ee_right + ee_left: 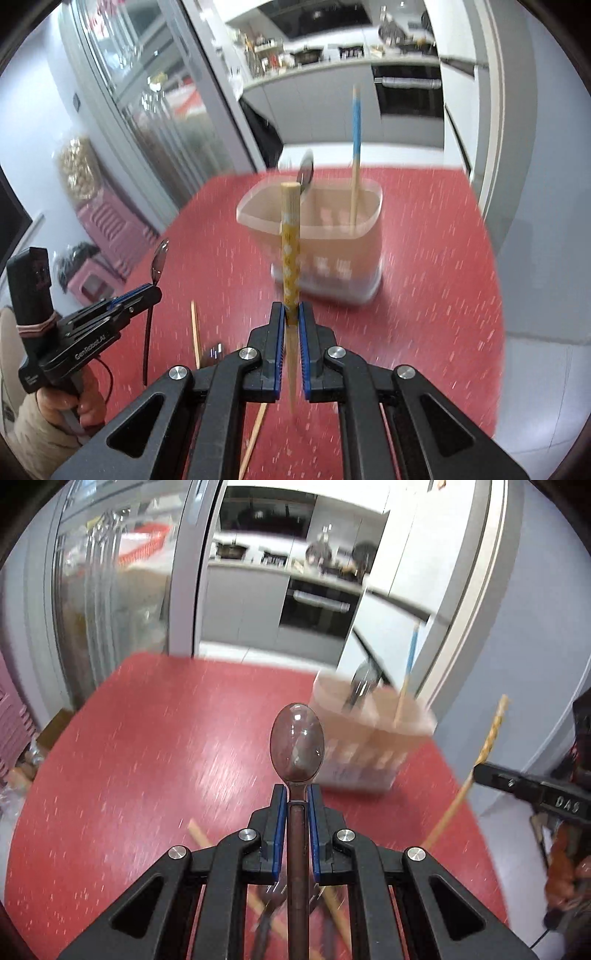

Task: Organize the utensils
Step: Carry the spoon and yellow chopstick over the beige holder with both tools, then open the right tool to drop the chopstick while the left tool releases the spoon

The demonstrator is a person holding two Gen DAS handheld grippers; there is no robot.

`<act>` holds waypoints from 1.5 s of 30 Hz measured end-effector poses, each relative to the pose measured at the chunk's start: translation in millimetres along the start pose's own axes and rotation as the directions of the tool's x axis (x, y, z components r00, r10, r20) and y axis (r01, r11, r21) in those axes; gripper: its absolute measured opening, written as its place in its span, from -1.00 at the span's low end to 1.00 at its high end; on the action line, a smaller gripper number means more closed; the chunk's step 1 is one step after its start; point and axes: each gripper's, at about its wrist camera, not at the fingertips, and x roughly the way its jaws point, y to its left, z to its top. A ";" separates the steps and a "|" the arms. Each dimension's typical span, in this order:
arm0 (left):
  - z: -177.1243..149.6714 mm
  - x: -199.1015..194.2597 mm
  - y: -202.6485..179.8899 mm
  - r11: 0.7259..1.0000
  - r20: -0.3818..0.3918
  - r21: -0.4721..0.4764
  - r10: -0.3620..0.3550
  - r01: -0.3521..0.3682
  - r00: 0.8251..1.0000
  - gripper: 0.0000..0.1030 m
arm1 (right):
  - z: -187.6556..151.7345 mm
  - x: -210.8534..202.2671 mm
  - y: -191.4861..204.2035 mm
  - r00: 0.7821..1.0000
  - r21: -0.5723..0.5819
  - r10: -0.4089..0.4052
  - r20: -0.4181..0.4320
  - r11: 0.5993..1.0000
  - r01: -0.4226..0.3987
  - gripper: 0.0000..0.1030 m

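My left gripper point(296, 789) is shut on a metal spoon point(297, 744), bowl pointing forward above the red table point(147, 746). My right gripper point(291, 306) is shut on a yellow-patterned chopstick point(290, 236), held upright in front of a translucent utensil holder point(325, 240). The holder point(369, 738) contains a blue-topped chopstick point(355, 147) and a spoon point(306, 171). In the right wrist view the left gripper point(149, 290) with its spoon point(159, 258) is at the left. In the left wrist view the right gripper point(480, 771) with its chopstick point(491, 731) is at the right.
Loose chopsticks point(195, 332) and other utensils point(269, 912) lie on the table near the front edge. Beyond the table are a glass sliding door point(110, 590) and a kitchen with an oven point(317, 605). Pink stools point(107, 236) stand on the left.
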 end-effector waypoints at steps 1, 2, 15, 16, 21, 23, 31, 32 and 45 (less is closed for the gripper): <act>6.9 0.1 -2.1 1.000 0.017 -0.001 -0.005 0.005 1.000 -0.30 | 8.3 -3.4 -0.1 1.000 -0.001 0.000 0.020 1.000 0.001 -0.84; 15.8 0.2 -5.6 1.000 0.039 0.000 -0.010 0.010 0.999 -0.30 | 15.6 -6.7 1.3 0.999 -0.003 0.000 0.040 1.000 0.000 -0.84; 110.3 4.9 -31.0 0.999 0.242 -0.006 -0.042 0.045 0.969 -0.30 | 101.1 -51.0 16.3 0.976 -0.095 -0.021 0.215 0.995 0.042 -0.84; 114.7 8.3 -31.8 0.999 0.250 -0.007 -0.042 0.045 0.967 -0.30 | 105.4 -53.8 17.7 0.974 -0.103 -0.025 0.225 0.994 0.049 -0.84; 127.7 33.4 -42.0 0.999 0.302 -0.002 -0.038 0.040 0.952 -0.30 | 119.6 -48.8 14.4 0.970 -0.110 -0.037 0.240 0.992 0.065 -0.84; 127.2 44.3 -46.3 0.999 0.311 0.003 -0.046 0.047 0.949 -0.30 | 120.8 -41.2 11.5 0.971 -0.111 -0.041 0.234 0.991 0.069 -0.84; 116.7 87.8 -60.7 0.998 0.320 0.058 -0.040 0.022 0.947 -0.30 | 114.5 0.7 -7.1 0.982 -0.099 -0.048 0.181 0.993 0.067 -0.84; 114.6 93.0 -58.9 0.998 0.314 0.054 -0.035 0.019 0.949 -0.30 | 113.3 7.1 -9.3 0.984 -0.098 -0.048 0.172 0.993 0.066 -0.84; 90.8 123.5 -52.5 0.994 0.223 0.084 0.048 -0.068 0.974 -0.30 | 104.2 73.6 -34.3 0.999 -0.037 -0.035 0.038 0.999 0.036 -0.84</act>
